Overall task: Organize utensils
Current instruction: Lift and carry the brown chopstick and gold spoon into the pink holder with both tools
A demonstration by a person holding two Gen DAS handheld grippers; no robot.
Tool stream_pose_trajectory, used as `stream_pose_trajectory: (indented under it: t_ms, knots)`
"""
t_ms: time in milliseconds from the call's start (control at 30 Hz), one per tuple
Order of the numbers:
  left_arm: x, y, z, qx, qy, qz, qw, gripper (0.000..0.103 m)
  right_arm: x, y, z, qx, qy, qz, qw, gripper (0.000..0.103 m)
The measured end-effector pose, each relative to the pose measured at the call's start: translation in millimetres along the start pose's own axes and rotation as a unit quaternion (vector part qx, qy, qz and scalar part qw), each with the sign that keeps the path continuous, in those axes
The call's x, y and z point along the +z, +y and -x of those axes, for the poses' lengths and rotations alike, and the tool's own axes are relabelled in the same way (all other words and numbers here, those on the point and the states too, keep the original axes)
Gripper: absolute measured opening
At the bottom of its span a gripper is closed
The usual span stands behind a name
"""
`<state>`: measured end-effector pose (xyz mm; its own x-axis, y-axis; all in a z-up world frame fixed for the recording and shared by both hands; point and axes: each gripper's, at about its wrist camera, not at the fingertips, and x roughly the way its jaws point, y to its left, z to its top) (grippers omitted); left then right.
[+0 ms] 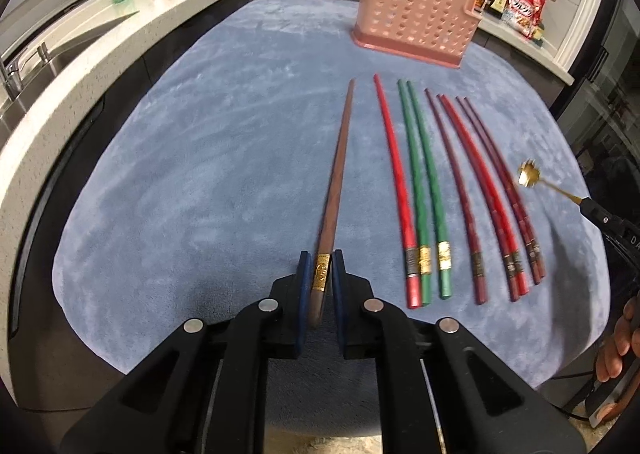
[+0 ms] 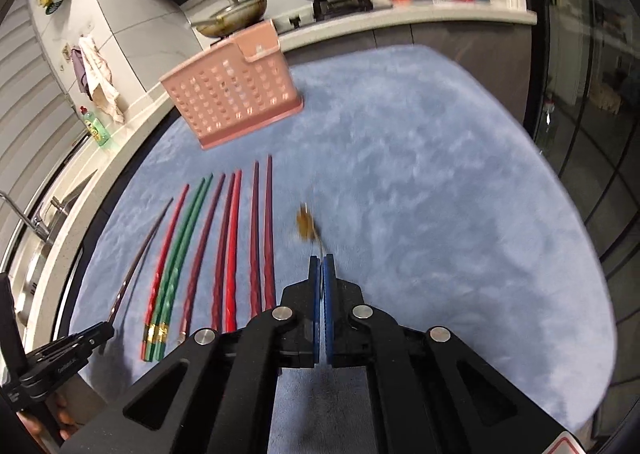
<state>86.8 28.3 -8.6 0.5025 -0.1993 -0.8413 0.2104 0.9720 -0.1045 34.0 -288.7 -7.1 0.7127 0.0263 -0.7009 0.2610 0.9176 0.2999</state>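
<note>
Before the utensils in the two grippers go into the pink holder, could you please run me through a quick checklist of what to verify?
1. Left gripper shut on the brown chopstick at its gold band: ok.
2. Right gripper shut on the thin handle of the gold spoon: ok.
3. Spoon sits straight in the grip: cannot tell, it is blurred.
4. Pink holder upright on the blue cloth: ok.
5. Holder's top opening free: cannot tell, neither view looks inside.
6. Other chopsticks lying clear of both grippers: ok.
</note>
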Motion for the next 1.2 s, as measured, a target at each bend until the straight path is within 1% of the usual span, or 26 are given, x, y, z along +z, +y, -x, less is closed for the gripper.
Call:
stream_pose_trajectory:
  t_ms: [200, 333, 533, 600, 667, 733, 833, 967, 1033, 1133, 1200]
  knots:
    - [19, 1, 28, -0.029, -0.022, 0.01, 0.9993, 0.009, 22, 7, 25, 0.0, -0.027, 0.007, 1.0, 0.002]
    - [43, 3, 49, -0.032, -0.048, 0.011, 0.9982, 0.008, 42, 20, 40, -0.002, -0.055, 0.031, 0.998, 0.002]
    - [96, 6, 79, -0.036, -0.102, 0.011, 0.9941, 0.007, 76, 36, 52, 0.01, -0.089, 0.049, 0.995, 0.002]
    - [118, 5, 87, -0.039, -0.121, 0.01, 0.9918, 0.007, 88, 39, 52, 0.02, -0.094, 0.046, 0.994, 0.002]
    - [132, 4, 93, -0.038, -0.136, 0.007, 0.99, 0.007, 100, 41, 50, 0.03, -0.098, 0.042, 0.994, 0.002]
    - [153, 2, 99, -0.041, -0.152, 0.006, 0.9875, 0.007, 116, 43, 49, 0.032, -0.108, 0.043, 0.993, 0.002]
    - [181, -1, 106, -0.042, -0.176, 0.006, 0.9834, 0.007, 133, 47, 46, 0.037, -0.116, 0.042, 0.992, 0.002]
    - [219, -8, 117, -0.054, -0.201, 0.003, 0.9781, 0.007, 165, 52, 36, 0.046, -0.129, 0.041, 0.99, 0.002]
    - [239, -16, 129, -0.06, -0.223, -0.004, 0.973, 0.007, 179, 54, 34, 0.047, -0.138, 0.042, 0.988, 0.002]
    - [265, -27, 146, -0.068, -0.256, -0.009, 0.9642, 0.007, 209, 59, 25, 0.05, -0.15, 0.042, 0.987, 0.002]
    - [283, -35, 160, -0.077, -0.285, -0.008, 0.9555, 0.007, 223, 61, 16, 0.053, -0.155, 0.04, 0.986, 0.002]
